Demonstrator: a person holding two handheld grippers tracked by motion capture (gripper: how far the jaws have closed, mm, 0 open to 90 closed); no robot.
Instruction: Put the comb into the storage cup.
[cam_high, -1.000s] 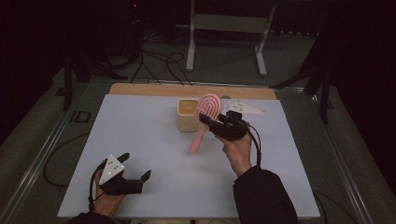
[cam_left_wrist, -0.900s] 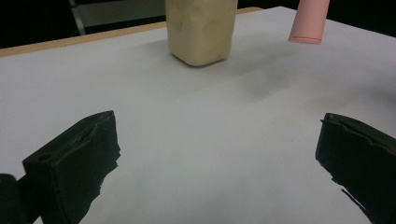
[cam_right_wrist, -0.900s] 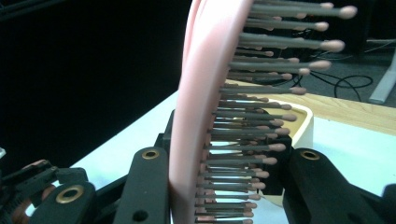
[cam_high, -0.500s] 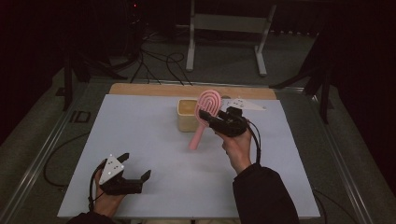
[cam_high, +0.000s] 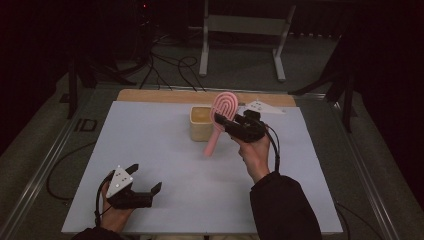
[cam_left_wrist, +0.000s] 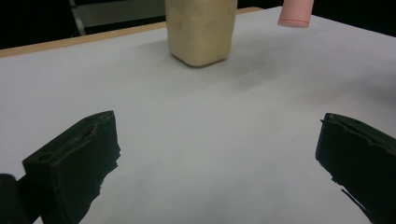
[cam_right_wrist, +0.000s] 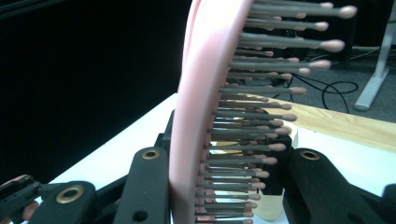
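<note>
The right gripper (cam_high: 227, 124) clamps a pink hairbrush (cam_high: 222, 111) by its head, lifted above the table (cam_high: 165, 150) just beside a cream cup (cam_high: 201, 123). The left gripper (cam_high: 145, 182) rests near the table's front edge, jaws wide and empty.

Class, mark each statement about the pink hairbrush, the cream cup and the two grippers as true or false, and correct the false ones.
1. The right gripper is shut on the pink hairbrush. True.
2. The hairbrush lies flat on the table. False: it is held above it, handle slanting down.
3. The left gripper grips the cream cup. False: its jaws stand open with nothing between them, well short of the cup.
4. The cup stands upright near the table's far edge. True.
</note>
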